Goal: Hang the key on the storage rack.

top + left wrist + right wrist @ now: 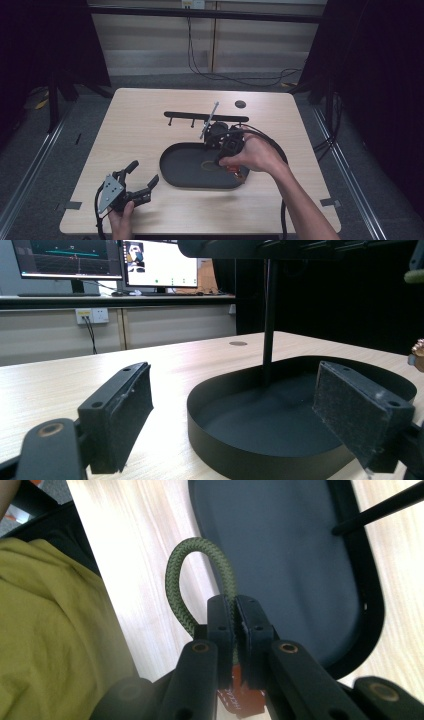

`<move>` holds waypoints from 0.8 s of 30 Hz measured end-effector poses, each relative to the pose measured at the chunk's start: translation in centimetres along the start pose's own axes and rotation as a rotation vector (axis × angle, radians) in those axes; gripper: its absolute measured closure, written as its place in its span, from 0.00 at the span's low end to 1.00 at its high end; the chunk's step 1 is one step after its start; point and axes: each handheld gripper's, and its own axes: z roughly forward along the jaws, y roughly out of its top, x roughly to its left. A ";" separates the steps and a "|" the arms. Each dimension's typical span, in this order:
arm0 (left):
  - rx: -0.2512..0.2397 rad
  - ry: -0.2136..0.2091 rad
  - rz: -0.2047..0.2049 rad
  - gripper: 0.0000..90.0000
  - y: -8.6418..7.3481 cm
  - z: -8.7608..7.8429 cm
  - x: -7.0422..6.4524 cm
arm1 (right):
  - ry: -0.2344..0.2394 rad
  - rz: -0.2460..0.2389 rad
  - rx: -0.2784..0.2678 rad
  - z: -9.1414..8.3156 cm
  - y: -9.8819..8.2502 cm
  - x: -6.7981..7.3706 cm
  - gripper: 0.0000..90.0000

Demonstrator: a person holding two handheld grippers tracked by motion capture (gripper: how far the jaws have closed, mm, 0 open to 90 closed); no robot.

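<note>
Overhead first: right gripper [226, 145] held over the far right part of the oval black tray [175, 172], right hand [252, 154] wrapped round it. Beyond it stands a black rack [205, 117] with pegs and a thin grey rod [209, 120] leaning across. Left gripper [142, 181] sits near the table's [140, 120] near left edge, jaws spread wide, nothing between them, tray just ahead of it.

Left gripper view: both pads far apart, empty. Tray wall [225, 440] lies directly ahead between them; the rack's upright post [270, 315] rises from the tray floor. Monitors [115, 260] on a bench beyond.

Right gripper view: jaws pinched tight on a loop of green braided cord [200, 570], which arches up ahead of the jaws. An orange tag [242, 697] shows below the jaws. Tray floor [280, 555] lies beyond.

Judgement: cord is picked up and in carry; likely step is hanging the loop on a rack peg. Next move calls for keeping the loop open and aligned to a peg.

Cord itself is clear from the right gripper view; overhead gives only an orange fleck under the hand.
</note>
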 end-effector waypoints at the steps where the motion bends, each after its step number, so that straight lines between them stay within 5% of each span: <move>1: 0.000 0.000 0.000 0.17 0.0 0.0 0.0 | -0.002 -0.004 -0.013 -0.1 0.1 -0.1 0.96; 24: 0.000 -0.002 0.000 0.17 0.0 0.0 0.0 | -0.040 0.029 -0.041 -2.2 1.4 -3.3 0.96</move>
